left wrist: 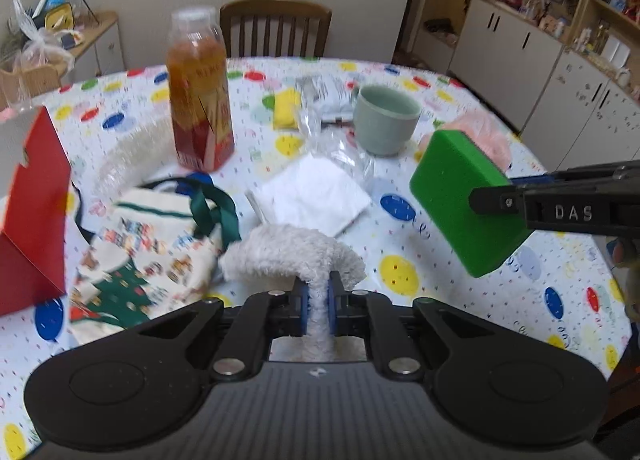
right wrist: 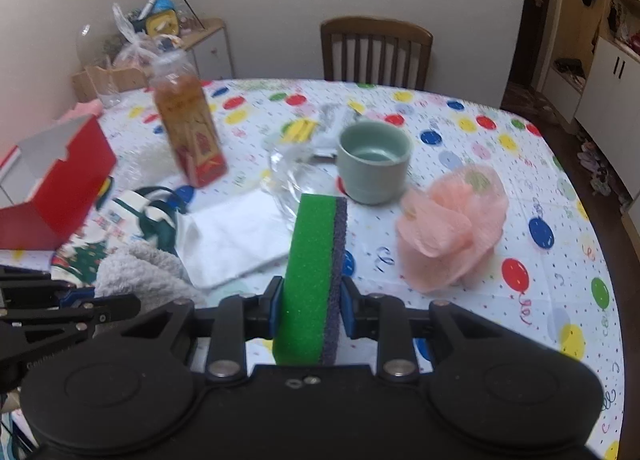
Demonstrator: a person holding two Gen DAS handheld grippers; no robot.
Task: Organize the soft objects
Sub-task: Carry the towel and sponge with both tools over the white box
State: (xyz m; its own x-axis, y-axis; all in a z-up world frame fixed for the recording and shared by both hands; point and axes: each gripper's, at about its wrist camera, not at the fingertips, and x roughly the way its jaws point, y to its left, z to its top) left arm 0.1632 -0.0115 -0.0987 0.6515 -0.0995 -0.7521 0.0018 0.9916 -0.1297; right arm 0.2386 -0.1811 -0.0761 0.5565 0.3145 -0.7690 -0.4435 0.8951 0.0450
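My left gripper [left wrist: 318, 306] is shut on a fluffy white cloth [left wrist: 296, 256], held above the table; the cloth also shows at the left of the right wrist view [right wrist: 140, 272]. My right gripper [right wrist: 308, 308] is shut on a green sponge [right wrist: 314, 272] with a dark scouring side, held on edge above the table; the sponge also shows in the left wrist view [left wrist: 464, 200]. A pink mesh bath pouf [right wrist: 452, 224] lies on the table to the right. A folded white cloth [right wrist: 236, 236] lies flat mid-table. A Christmas-print fabric bag [left wrist: 148, 256] lies at the left.
The round table has a balloon-print cloth [right wrist: 520, 272]. On it stand a juice bottle [left wrist: 200, 96], a grey-green cup [right wrist: 372, 160] and a red box [left wrist: 32, 212]. Clear plastic wrap [left wrist: 344, 148] and a yellow sponge [left wrist: 286, 106] lie behind. A wooden chair [right wrist: 376, 52] stands beyond.
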